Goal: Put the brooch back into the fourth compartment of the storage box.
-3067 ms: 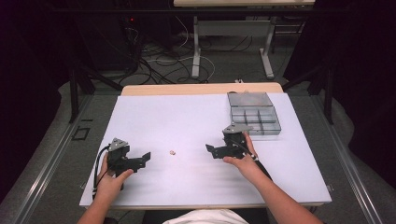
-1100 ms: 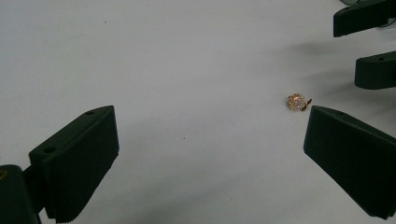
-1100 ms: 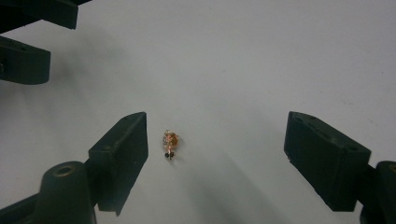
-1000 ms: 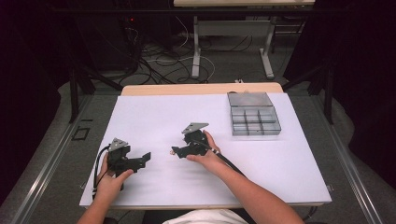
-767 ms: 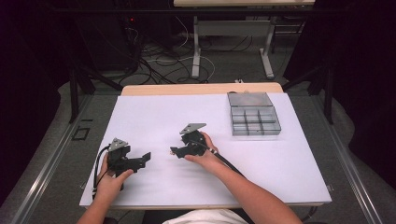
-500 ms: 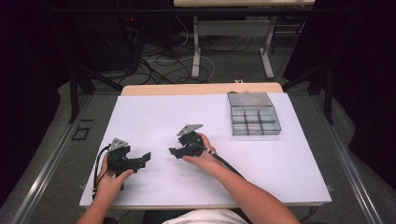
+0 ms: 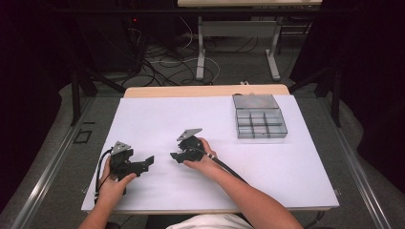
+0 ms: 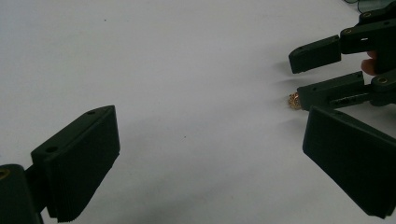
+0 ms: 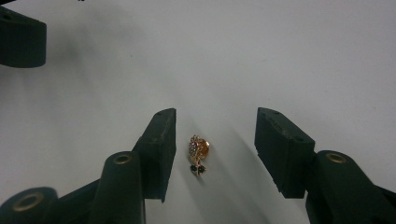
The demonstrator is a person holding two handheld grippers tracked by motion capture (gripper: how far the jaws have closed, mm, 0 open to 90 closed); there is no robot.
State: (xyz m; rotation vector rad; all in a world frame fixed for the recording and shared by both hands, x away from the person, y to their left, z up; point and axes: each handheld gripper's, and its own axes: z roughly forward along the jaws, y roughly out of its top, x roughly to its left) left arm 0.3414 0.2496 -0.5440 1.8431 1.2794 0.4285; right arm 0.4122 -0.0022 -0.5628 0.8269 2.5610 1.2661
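**Gold earring sits between the right gripper's parted jaws**

White sheeting covers the table (image 7: 286, 181), bare apart from a grey compartment box (image 7: 259, 122) well off beyond the right gripper's far side, with cables and table legs on the dark floor behind.

The right gripper (image 7: 175, 156) is held low over the sheet near the middle of the table, its jaws apart and pointing toward the person's left. In the right gripper view a small gold earring (image 9: 198, 154), a jewelled stud with a dark drop, lies flat on the sheet in the gap between those jaws. It sits closer to the jaw on that view's left, just beside it, and I cannot tell whether it touches. Its long axis runs along the jaws' reach, not across the gap.

The left gripper (image 7: 143, 164) rests farther to the left, jaws spread wide and empty, aimed at the right one. From its own view the earring (image 8: 294, 101) shows as a gold speck at the tip of the other gripper's nearer jaw.

The right gripper is plainly nearer; closing squarely would likely pinch the piece across its narrow width, though so small a thing could slip.
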